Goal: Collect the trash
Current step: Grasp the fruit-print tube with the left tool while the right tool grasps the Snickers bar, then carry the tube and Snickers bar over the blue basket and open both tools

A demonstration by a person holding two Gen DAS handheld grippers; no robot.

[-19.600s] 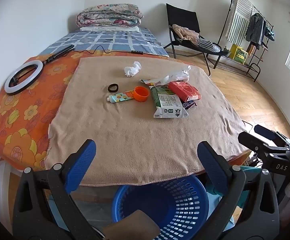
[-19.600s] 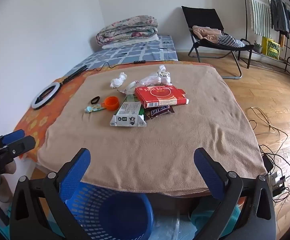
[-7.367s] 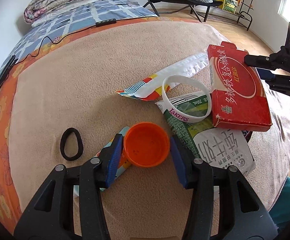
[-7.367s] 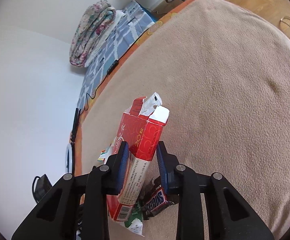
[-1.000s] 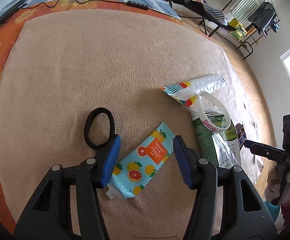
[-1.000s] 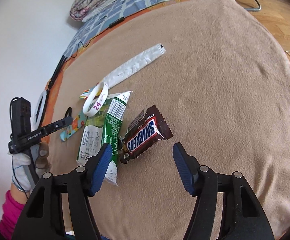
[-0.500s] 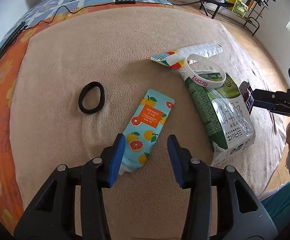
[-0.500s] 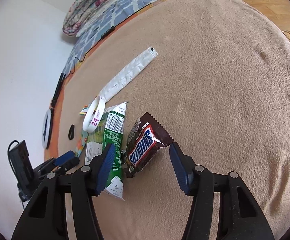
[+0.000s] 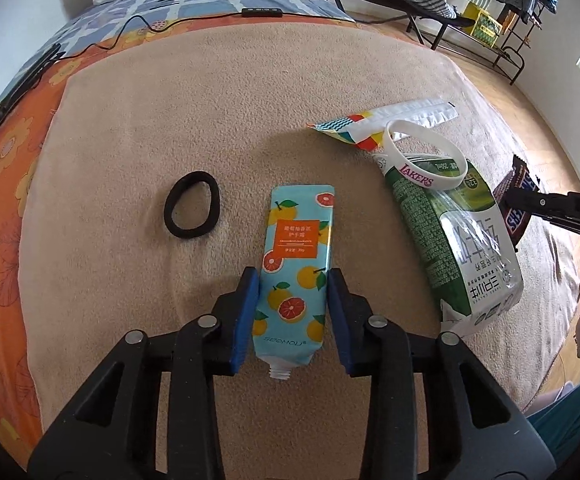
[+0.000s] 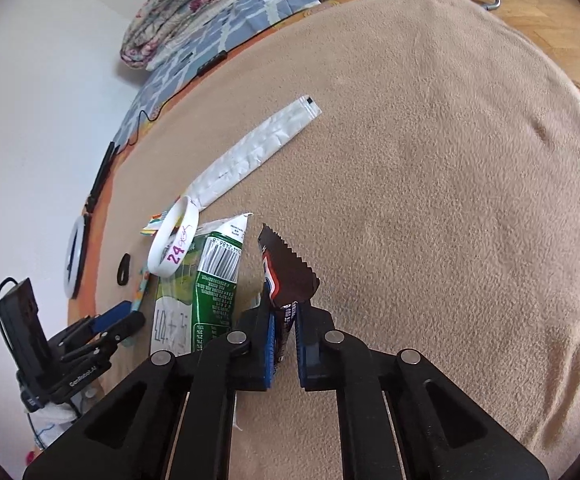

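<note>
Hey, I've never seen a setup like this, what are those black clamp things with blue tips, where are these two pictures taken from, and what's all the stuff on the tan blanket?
Those are two hand-held grippers; a person carries one in each hand, and each has a fisheye camera looking along its fingers.

The left wrist view shows the left gripper, its jaws closing around a light blue hand cream tube printed with citrus fruit.

The right wrist view shows the right gripper shut on a brown Snickers bar wrapper.

On the tan fleece blanket also lie a black hair tie, a green and white milk carton, a white Lakers wristband and a long white sachet wrapper.
</note>
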